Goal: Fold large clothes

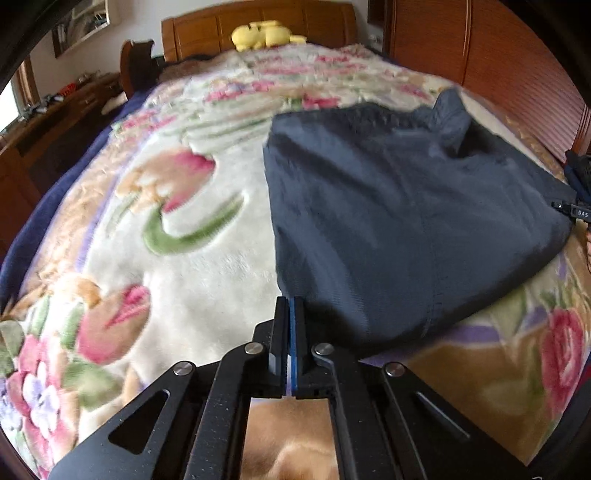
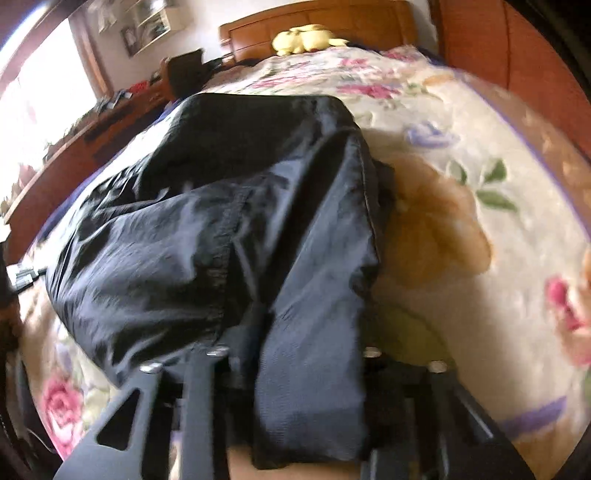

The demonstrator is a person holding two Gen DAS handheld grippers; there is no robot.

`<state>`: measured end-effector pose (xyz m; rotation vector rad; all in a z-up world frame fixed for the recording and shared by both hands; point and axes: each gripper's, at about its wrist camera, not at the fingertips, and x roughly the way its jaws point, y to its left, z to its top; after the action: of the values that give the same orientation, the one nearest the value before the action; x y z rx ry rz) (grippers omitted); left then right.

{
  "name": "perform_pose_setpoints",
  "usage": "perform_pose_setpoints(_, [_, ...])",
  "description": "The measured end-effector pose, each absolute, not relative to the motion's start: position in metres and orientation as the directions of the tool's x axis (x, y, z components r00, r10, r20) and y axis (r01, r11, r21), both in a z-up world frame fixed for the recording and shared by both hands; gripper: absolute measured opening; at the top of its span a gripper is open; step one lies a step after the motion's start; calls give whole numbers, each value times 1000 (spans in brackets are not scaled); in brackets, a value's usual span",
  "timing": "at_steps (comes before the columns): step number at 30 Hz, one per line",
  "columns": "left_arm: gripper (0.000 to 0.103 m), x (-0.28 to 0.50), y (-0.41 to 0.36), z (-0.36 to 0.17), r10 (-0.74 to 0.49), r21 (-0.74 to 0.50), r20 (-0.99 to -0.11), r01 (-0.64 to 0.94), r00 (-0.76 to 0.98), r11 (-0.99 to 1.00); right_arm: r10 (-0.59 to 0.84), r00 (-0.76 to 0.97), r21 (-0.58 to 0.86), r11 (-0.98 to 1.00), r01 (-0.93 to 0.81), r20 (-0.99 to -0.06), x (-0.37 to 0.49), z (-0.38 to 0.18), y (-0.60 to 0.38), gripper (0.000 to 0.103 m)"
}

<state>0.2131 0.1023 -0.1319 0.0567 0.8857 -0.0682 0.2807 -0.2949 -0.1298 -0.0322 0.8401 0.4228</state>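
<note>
A large dark navy garment point(image 1: 402, 206) lies partly folded on the floral blanket point(image 1: 207, 266) of a bed. My left gripper point(image 1: 291, 306) is shut and empty, just off the garment's near left corner. In the right wrist view the same garment point(image 2: 221, 229) fills the middle, and a fold of it drapes over my right gripper point(image 2: 295, 332) and hides its fingertips. The fabric runs down between the gripper's arms. The right gripper's body shows at the far right edge of the left wrist view point(image 1: 580, 206), at the garment's right corner.
A yellow plush toy point(image 1: 266, 35) sits by the wooden headboard point(image 1: 258, 22). A wooden wall panel point(image 1: 498, 55) runs along the bed's right side. A cluttered wooden dresser point(image 1: 55, 110) stands to the left. Floral blanket point(image 2: 480, 221) lies to the garment's right.
</note>
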Motion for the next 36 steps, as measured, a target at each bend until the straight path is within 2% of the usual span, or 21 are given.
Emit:
perform_pose_setpoints(6, [1, 179, 106, -94, -57, 14, -701, 93, 711, 996, 318, 641, 62, 920, -388, -699, 262, -97, -292, 7])
perform_pose_setpoints(12, [0, 150, 101, -68, -86, 15, -658, 127, 748, 992, 309, 692, 1, 913, -408, -652, 231, -64, -287, 5])
perform_pose_setpoints(18, [0, 93, 109, -39, -98, -1, -599, 121, 795, 993, 316, 681, -20, 899, -437, -661, 185, -52, -298, 5])
perform_pose_setpoints(25, [0, 63, 120, -46, -77, -8, -624, 92, 777, 996, 263, 649, -50, 906, -421, -714, 172, -65, -299, 6])
perform_pose_setpoints(31, [0, 80, 120, -64, -123, -63, -651, 107, 750, 992, 145, 688, -146, 927, -345, -711, 185, -53, -281, 35])
perform_pose_setpoints(33, [9, 84, 114, -71, -127, -56, -659, 120, 741, 991, 97, 721, -192, 932, -308, -686, 184, -44, -274, 59])
perform_pose_setpoints(36, [22, 93, 108, -80, -151, -70, -668, 141, 729, 988, 81, 753, -199, 941, -273, -653, 190, -25, -270, 67])
